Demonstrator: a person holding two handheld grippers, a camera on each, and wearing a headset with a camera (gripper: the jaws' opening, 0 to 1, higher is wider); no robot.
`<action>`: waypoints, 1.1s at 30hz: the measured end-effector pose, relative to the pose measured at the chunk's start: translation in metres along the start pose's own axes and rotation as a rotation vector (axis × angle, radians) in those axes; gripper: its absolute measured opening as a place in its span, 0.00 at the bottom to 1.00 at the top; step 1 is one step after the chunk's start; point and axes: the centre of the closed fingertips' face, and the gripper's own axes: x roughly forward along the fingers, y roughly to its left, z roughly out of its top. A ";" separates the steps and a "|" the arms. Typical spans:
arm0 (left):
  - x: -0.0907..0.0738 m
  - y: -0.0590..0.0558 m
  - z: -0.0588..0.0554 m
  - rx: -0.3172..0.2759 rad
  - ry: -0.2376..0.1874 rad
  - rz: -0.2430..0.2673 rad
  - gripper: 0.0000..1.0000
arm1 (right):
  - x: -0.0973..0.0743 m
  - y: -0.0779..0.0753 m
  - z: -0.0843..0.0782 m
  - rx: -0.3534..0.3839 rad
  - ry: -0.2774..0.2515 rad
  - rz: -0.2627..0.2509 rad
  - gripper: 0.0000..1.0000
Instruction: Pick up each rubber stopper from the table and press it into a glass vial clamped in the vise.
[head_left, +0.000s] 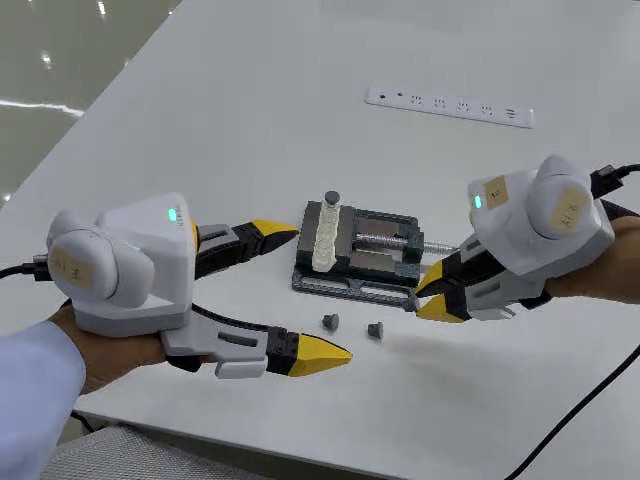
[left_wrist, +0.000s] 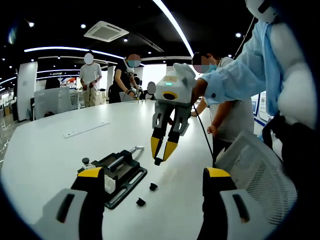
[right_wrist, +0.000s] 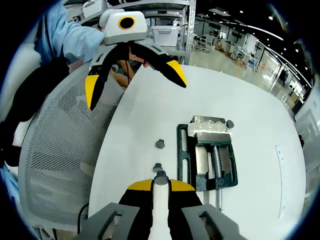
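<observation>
- Right claw (head_left: 432, 295): jaws drawn nearly together, yellow tips pinching a small grey rubber stopper (right_wrist: 160, 175) at their very ends. In the left gripper view the same stopper shows as a dark nub under the tips.
- Left claw (head_left: 298, 292): jaws spread wide, nothing between them; it is held above the table (head_left: 250, 120).
- Two loose stoppers (head_left: 330, 322) (head_left: 375, 329) lie on the table side by side, apart from each other. They sit between the two claws, just ahead of the left claw's lower tip and near the right claw's tips. In the right gripper view both lie directly ahead of the closed tips, the nearer one just beyond the pinched stopper.
- Vise (head_left: 375, 262): stands on the table beyond the loose stoppers, ahead of the left claw's upper tip and beside the right claw's tips. Its screw handle points toward the right claw.
- Glass vials (head_left: 322, 240): a row clamped in the vise jaws, on the end facing the left claw.
- Fitted stopper (head_left: 331, 198): already sits on the farthest vial of the row, well apart from both claws.
</observation>
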 end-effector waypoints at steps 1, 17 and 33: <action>0.003 -0.001 0.000 0.012 0.002 -0.003 0.76 | -0.003 0.000 0.002 -0.002 0.017 -0.004 0.07; 0.021 -0.008 0.003 0.055 0.000 -0.036 0.61 | -0.029 0.004 0.034 0.000 0.127 0.000 0.06; 0.029 -0.007 0.002 0.135 -0.005 -0.010 0.32 | -0.025 0.011 0.052 -0.037 0.224 0.034 0.06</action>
